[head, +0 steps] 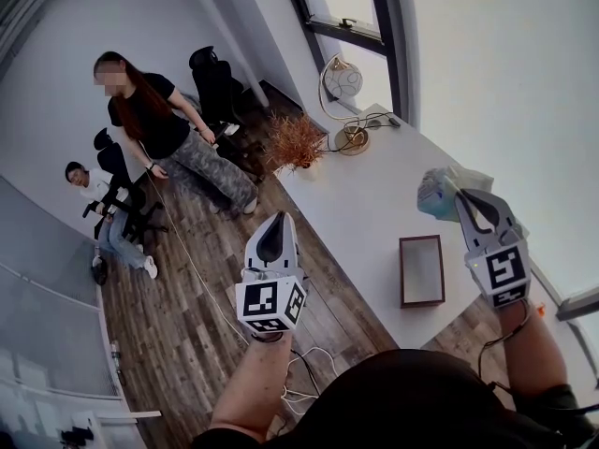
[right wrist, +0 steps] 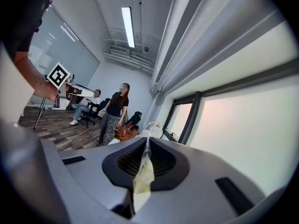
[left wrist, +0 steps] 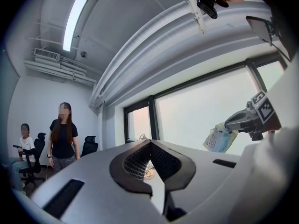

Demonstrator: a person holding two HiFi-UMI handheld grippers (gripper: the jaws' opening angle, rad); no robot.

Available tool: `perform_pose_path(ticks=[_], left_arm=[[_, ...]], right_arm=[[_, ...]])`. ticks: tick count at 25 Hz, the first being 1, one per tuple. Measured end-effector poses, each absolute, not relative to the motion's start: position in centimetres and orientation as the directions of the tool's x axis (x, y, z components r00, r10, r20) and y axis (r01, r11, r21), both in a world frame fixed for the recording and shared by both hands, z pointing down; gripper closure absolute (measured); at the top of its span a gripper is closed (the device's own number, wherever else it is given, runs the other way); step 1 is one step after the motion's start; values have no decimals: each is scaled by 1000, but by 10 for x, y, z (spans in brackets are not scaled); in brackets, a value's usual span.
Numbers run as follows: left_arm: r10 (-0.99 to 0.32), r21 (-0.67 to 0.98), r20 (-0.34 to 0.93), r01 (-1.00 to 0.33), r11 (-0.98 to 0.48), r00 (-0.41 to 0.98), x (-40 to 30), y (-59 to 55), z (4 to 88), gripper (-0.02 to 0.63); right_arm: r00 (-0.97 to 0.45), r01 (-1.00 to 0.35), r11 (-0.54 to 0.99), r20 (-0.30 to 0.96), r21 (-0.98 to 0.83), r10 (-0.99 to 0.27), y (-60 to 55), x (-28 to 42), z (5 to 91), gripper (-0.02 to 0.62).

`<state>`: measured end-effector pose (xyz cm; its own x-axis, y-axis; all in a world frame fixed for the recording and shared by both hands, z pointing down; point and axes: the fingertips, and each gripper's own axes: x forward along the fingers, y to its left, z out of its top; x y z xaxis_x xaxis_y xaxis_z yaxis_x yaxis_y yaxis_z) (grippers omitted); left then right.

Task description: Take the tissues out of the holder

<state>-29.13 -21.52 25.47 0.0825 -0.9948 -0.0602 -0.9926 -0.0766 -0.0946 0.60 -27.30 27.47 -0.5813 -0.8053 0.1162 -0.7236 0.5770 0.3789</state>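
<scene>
Here the right tongs (head: 460,196) pinch a crumpled pale-blue tissue pack (head: 437,193) aloft; the left tongs (head: 278,217) are closed, empty.

Both forearms reach forward, the left gripper (head: 277,221) level with fingers together, the right gripper (head: 461,197) pinching a tissue pack (head: 435,193).

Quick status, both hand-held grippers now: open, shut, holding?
Left hand-held gripper: closed, empty.
Right hand-held gripper: closed on the tissue pack.
</scene>
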Motion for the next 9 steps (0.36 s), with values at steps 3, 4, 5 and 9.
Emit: perform_pose_path(ticks=[3,4,5,9], left_arm=[[-995,-94,-60,-993,-76,81,-292,-215,255,601],[-995,-94,-60,-993,-76,82,-291,-215,255,601],[-995,-94,-60,-993,-76,82,-291,-215,255,601],[-994,-95,-66,-993,-75,82,-290,-216,254,601]], right_arm=[[-581,-726,576,112,376,-806,-273,7,275,575],[-581,-726,575,111,376,-806,-273,7,274,575],[-581,-727,575,110,376,-806,-273,8,274,575],[-581,-728,574,108,376,-807,-274,8,275,575]])
